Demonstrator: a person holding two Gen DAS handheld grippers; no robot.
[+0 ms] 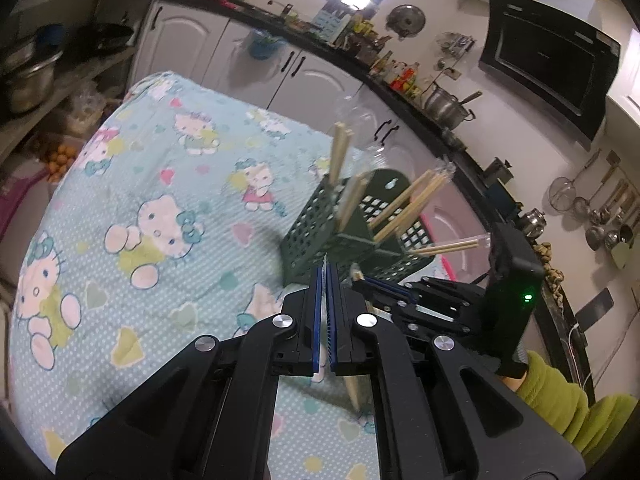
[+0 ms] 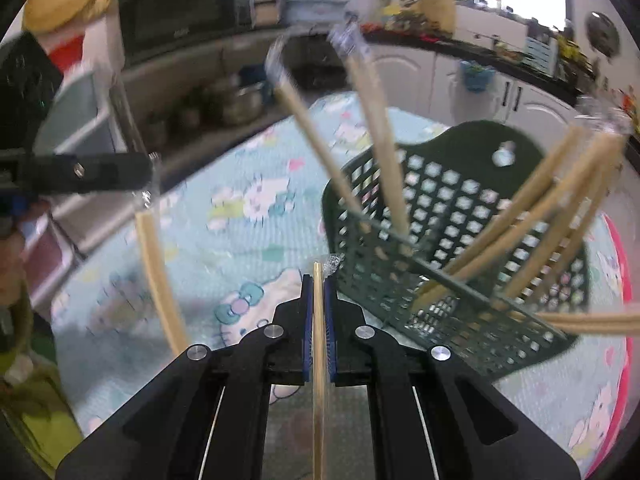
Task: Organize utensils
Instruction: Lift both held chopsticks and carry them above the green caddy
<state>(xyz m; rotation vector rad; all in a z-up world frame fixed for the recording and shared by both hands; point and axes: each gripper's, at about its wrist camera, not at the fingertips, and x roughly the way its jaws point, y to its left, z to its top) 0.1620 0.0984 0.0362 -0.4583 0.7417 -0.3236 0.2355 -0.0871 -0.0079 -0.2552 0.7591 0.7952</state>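
A dark green perforated utensil basket point(image 1: 320, 236) point(image 2: 460, 208) stands on the cartoon-cat cloth with several wooden chopsticks point(image 1: 408, 204) point(image 2: 376, 140) leaning in it, some in clear sleeves. My left gripper point(image 1: 325, 276) point(image 2: 148, 170) is shut on the clear plastic sleeve point(image 2: 149, 196) of a chopstick pair point(image 1: 354, 390) point(image 2: 160, 276) that hangs down below it, left of the basket. My right gripper point(image 2: 318, 280) point(image 1: 358, 280) is shut on a single wooden chopstick point(image 2: 318, 340) lying lengthwise between its blue pads, just in front of the basket.
The cloth-covered table point(image 1: 140, 184) fills the left. A pink basin rim point(image 2: 618, 320) lies behind the basket. A dark kitchen counter point(image 1: 424, 112) with a pot and bottles curves behind, white cabinets below. A green sleeve point(image 1: 560, 400) is at the right.
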